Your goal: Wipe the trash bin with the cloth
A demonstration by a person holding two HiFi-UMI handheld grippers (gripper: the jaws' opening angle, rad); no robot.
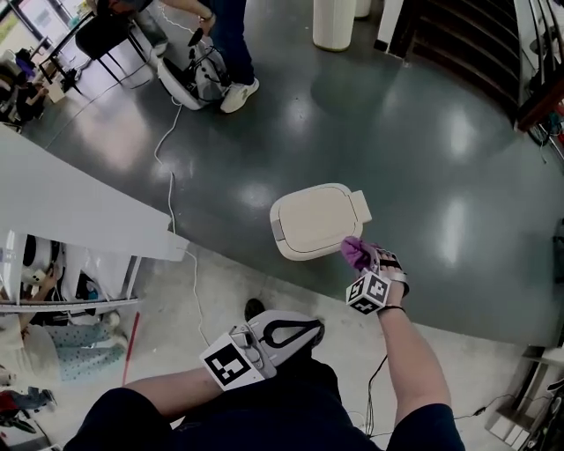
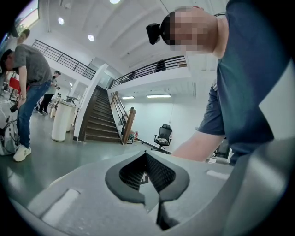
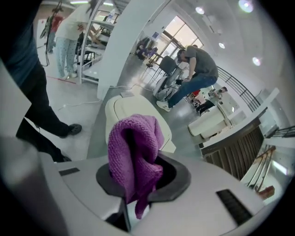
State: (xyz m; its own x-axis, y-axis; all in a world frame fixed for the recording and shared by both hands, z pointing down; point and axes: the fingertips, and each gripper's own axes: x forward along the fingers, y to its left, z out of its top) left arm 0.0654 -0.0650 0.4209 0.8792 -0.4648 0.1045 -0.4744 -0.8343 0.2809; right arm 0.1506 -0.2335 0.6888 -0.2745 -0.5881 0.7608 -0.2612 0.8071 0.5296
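Observation:
A cream trash bin with a closed lid stands on the dark floor in front of me; the right gripper view shows the trash bin beyond the jaws. My right gripper is shut on a purple knitted cloth, held at the bin's near right corner, touching or just above the lid edge. The cloth bunches up out of the closed jaws. My left gripper is held low by my body, away from the bin, its jaws shut with nothing between them.
A person bends over bags at the back left, with a cable trailing across the floor. A white counter lies to my left. A tall white bin and stairs stand at the far end.

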